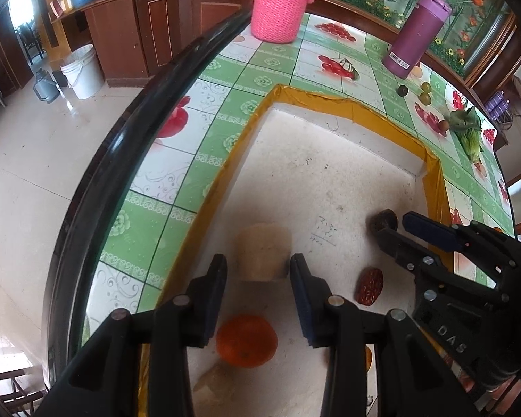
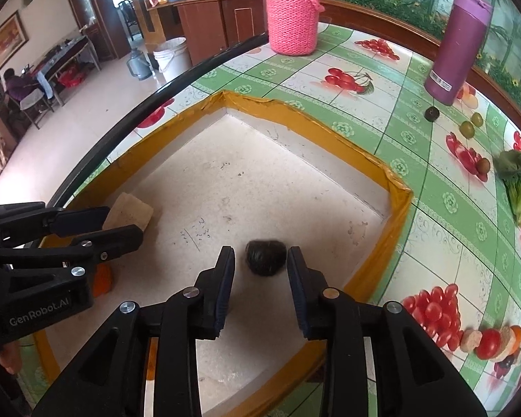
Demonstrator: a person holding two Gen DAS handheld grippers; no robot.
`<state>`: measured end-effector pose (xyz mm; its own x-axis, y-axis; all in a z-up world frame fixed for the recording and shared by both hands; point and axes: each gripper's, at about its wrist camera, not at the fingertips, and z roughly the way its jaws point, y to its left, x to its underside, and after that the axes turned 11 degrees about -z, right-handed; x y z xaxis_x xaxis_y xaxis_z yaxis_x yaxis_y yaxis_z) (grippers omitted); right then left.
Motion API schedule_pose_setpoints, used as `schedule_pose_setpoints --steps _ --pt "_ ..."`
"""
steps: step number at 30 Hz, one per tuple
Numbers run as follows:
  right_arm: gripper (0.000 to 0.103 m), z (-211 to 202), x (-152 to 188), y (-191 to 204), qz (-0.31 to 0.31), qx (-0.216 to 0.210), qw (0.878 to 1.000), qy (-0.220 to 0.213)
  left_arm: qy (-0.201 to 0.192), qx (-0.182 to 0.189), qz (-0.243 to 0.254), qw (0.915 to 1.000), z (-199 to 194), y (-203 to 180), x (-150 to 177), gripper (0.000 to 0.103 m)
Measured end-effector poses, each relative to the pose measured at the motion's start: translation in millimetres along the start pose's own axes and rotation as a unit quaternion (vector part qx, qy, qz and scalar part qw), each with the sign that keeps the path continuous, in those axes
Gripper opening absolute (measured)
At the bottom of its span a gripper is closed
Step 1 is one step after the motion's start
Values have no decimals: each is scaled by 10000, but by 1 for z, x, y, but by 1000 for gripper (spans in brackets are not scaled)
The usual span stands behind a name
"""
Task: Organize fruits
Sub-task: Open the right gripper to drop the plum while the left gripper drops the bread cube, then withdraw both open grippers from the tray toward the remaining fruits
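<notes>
A white foam tray (image 1: 330, 180) with yellow taped rim (image 2: 392, 222) lies on the table. In it are a beige chunk (image 1: 263, 255), an orange (image 1: 246, 340), a red date (image 1: 369, 285) and a dark round fruit (image 2: 264, 256). My left gripper (image 1: 257, 267) is open, its fingers either side of the beige chunk, above the orange. My right gripper (image 2: 260, 260) is open with the dark fruit (image 1: 383, 220) between its fingertips. Each gripper shows in the other's view: the right (image 1: 399, 229) and the left (image 2: 121, 222).
On the green fruit-patterned tablecloth (image 2: 416, 139) stand a pink knit-covered jar (image 2: 292, 17) and a purple bottle (image 2: 458, 45). Small dark and green fruits (image 2: 467, 128), a brown one (image 2: 483, 165) and a leafy vegetable (image 2: 519, 180) lie at the far right. The table's black edge (image 1: 121, 132) runs left.
</notes>
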<state>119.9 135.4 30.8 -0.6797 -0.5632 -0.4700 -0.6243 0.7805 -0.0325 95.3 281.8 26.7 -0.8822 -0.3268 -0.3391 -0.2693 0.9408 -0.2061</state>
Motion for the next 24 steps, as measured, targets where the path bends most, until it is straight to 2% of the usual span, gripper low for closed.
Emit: schedule_pose_setpoints --steps 6,11,16,19,24 --pt "30 -28 10 1 82 -8 9998 -191 -325 -158 59 9993 -19 0 9 59" --pt "32 -50 25 3 142 -42 9994 -320 -453 -212 30 9987 -30 -1 20 64" --pt "33 -70 48 2 185 2 9991 -368 -677 -164 29 9976 -45 -10 36 75" --pt "34 -83 65 -1 184 109 9991 -370 -845 -160 23 9963 -51 -18 44 77" --pt "35 -104 95 -11 317 191 9984 -416 -899 -160 154 9957 -57 -38 58 77"
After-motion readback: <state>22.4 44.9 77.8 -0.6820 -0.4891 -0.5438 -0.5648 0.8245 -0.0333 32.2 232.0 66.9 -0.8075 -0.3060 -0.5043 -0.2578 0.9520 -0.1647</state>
